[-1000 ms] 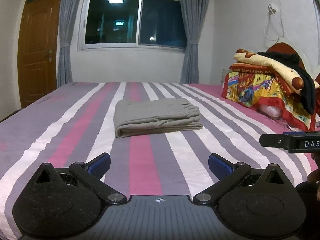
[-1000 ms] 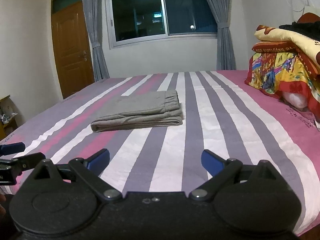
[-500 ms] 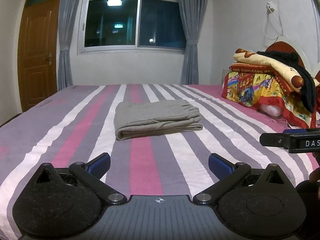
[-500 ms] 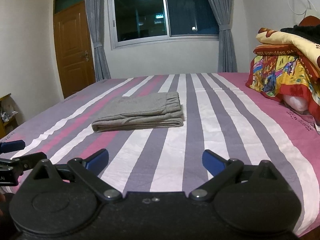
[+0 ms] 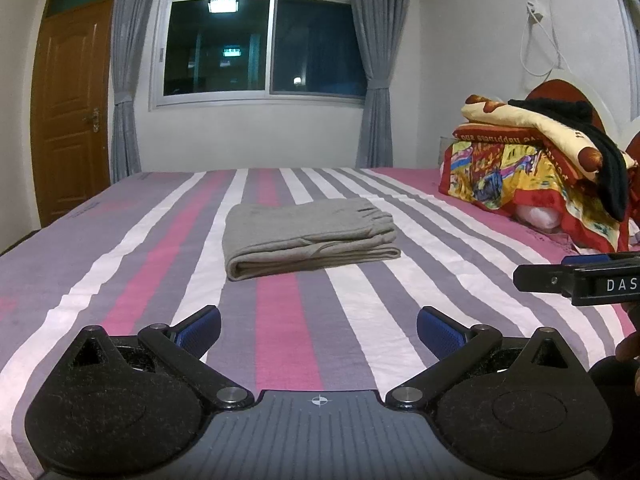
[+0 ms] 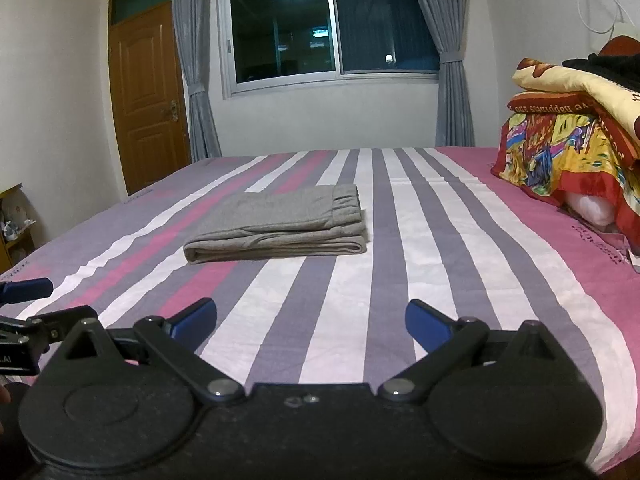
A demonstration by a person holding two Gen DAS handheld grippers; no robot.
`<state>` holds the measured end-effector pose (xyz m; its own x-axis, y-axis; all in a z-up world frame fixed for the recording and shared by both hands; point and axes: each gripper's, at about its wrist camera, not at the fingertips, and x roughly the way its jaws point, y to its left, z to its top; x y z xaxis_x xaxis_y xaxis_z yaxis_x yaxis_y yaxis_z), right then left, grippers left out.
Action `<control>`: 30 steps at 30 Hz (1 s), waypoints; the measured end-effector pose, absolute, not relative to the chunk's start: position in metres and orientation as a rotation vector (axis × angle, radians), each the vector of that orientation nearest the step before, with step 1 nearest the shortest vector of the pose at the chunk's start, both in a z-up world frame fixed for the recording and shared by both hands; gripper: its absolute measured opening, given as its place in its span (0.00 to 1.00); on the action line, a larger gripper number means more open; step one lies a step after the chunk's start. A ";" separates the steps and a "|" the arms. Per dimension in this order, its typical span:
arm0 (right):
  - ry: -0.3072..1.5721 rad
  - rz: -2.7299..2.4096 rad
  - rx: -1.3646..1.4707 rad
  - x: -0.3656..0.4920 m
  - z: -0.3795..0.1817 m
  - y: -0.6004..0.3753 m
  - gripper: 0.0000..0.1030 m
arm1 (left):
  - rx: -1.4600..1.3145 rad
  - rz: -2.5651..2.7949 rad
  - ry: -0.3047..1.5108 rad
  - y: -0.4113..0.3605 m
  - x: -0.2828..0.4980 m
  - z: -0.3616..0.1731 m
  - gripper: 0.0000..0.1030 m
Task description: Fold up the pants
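A bedroom at night: a dark window [image 5: 264, 44] between grey curtains, a brown door [image 6: 148, 96] at the far left, and a wide bed [image 5: 160, 256] under a sheet striped pink, purple and white, with a heap of bright bedding [image 5: 532, 168] off toward the headboard on the right. The grey pants [image 5: 308, 236] lie on the sheet already folded into a compact flat bundle, straight ahead of both tools and well apart from them, touched by neither. Its long axis runs crosswise to the line of the fingers; the rounded fold is at the left end and the ribbed waistband at the right. From the left gripper [image 5: 319, 332] the bundle sits ahead and very slightly to the left; from the right gripper [image 6: 311, 322] it sits ahead and to the left, so the left one looks marginally nearer, though the fisheye makes that hard to judge. Both tools hover low over the near edge of the bed with their blue pads spread wide and nothing between them. Each shows at the edge of the other's view, side by side. Judged from the neat stack, the folding looks done; any further move would be a forward reach to the near long edge.
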<state>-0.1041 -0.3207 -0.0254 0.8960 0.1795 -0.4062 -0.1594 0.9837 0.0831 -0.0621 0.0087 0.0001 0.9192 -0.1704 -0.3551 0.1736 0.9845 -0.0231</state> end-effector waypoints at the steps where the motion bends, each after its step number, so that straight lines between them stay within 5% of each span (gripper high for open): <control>1: 0.426 0.176 0.048 -0.104 -0.025 -0.321 0.98 | 0.010 -0.177 0.364 0.009 -0.062 0.000 1.00; 30: 0.430 0.193 0.032 -0.100 -0.024 -0.326 0.98 | 0.018 -0.182 0.362 0.011 -0.061 0.003 1.00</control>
<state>-0.1005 -0.3263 -0.0244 0.8908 0.1927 -0.4115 -0.1791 0.9812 0.0718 -0.0612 0.0107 0.0033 0.9191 -0.1735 -0.3539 0.1798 0.9836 -0.0151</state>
